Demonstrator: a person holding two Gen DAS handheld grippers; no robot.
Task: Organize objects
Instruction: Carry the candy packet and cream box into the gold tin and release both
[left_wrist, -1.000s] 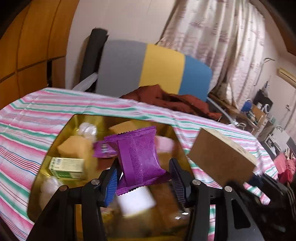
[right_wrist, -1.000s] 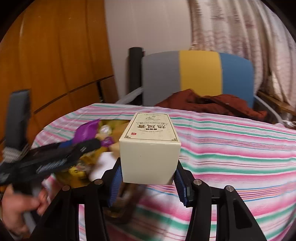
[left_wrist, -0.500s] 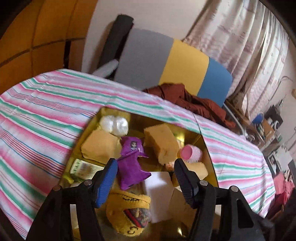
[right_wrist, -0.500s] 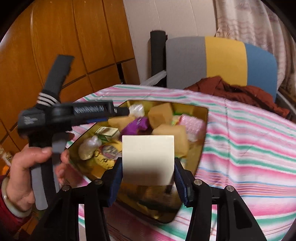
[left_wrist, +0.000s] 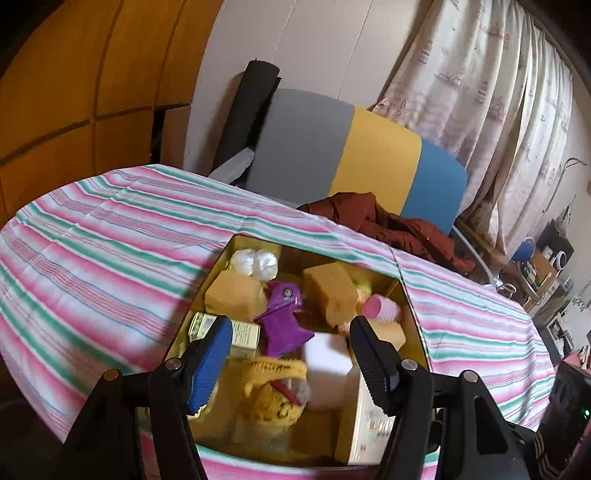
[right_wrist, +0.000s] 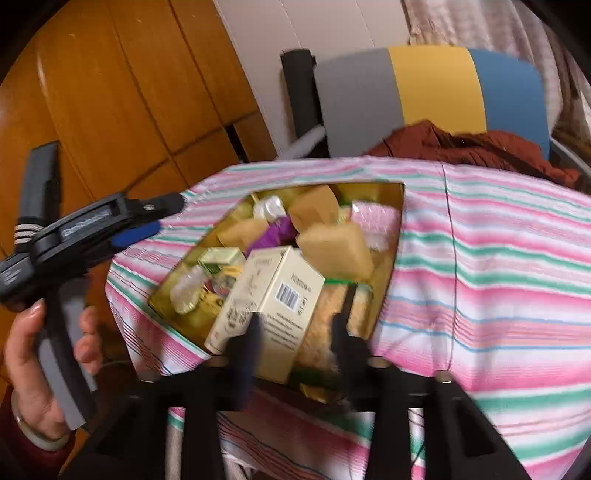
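- Right wrist view: a cream box with a barcode lies tilted in a gold tin, leaning on the things already inside, at the tin's near side.
- The right gripper is blurred, its jaws drawn close together. The box's lower corner shows in the gap. Whether the pads press on it cannot be told.
- Left wrist view: the same box stands on edge at the tin's near right corner, partly hidden behind the gripper's right-hand finger.
- The left gripper hovers over the tin, its jaws wide apart after just opening. Nothing is gripped between them; the tin's contents show through the gap.
- Inside the tin lie a purple packet near the middle, a yellow sponge to its right and another, the left sponge, on its other side.
- A small green carton lies by the tin's left wall, wrapped white balls at the far end, and a pink roller on the right.
- A white block and a yellow knitted toy lie nearest that camera.
- The tin rests on a tablecloth striped pink, green and white.
- A person's hand grips the left gripper's handle at the left edge of the right wrist view.
- Beyond the table stands a chair in grey, yellow and blue, with a rust-red cloth heaped on it.
- Wood panels stand to the left and a patterned curtain hangs to the right.
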